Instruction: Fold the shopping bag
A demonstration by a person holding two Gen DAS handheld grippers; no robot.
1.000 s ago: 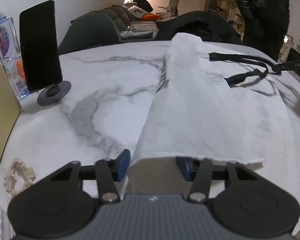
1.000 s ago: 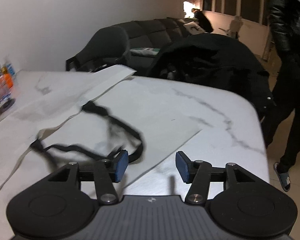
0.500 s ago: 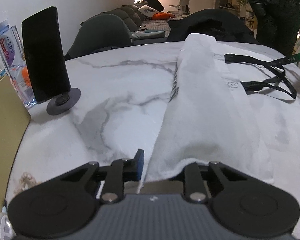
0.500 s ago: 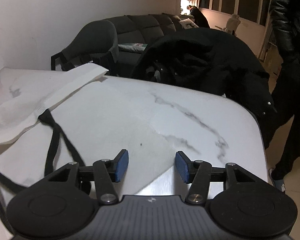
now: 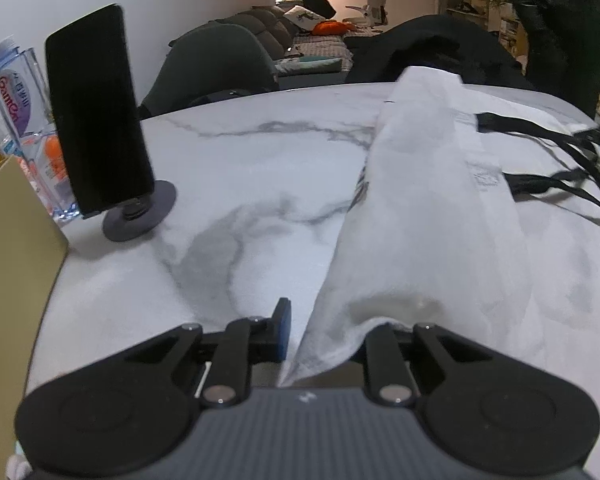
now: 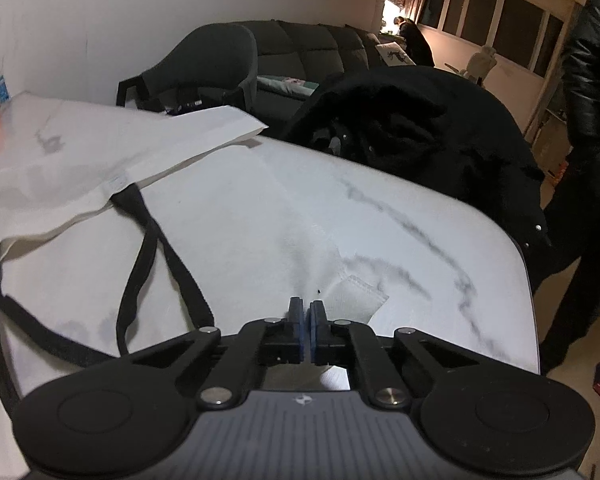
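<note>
A white shopping bag (image 5: 420, 200) with black strap handles (image 5: 560, 180) lies on the marble table, one long side folded over into a raised ridge. My left gripper (image 5: 328, 320) is shut on the bag's near edge; the cloth drapes over and hides the right finger, and only the left blue pad (image 5: 282, 328) shows. In the right wrist view the bag (image 6: 240, 220) lies flat with its handles (image 6: 140, 248) looping to the left. My right gripper (image 6: 306, 304) is shut on the bag's near corner, where a small flap of cloth curls up beside the pads.
A black phone on a round stand (image 5: 96, 120), a water bottle (image 5: 12, 92) and a tan box (image 5: 4, 280) stand at the table's left. A black coat (image 6: 420, 140) hangs at the far edge. A person in a black jacket (image 6: 592, 120) stands to the right. The table's rounded corner (image 6: 512, 248) is close.
My left gripper closed on the bag's near edge and raised it. My right gripper moved from the handles to the bag's corner and went from open to shut on it.
</note>
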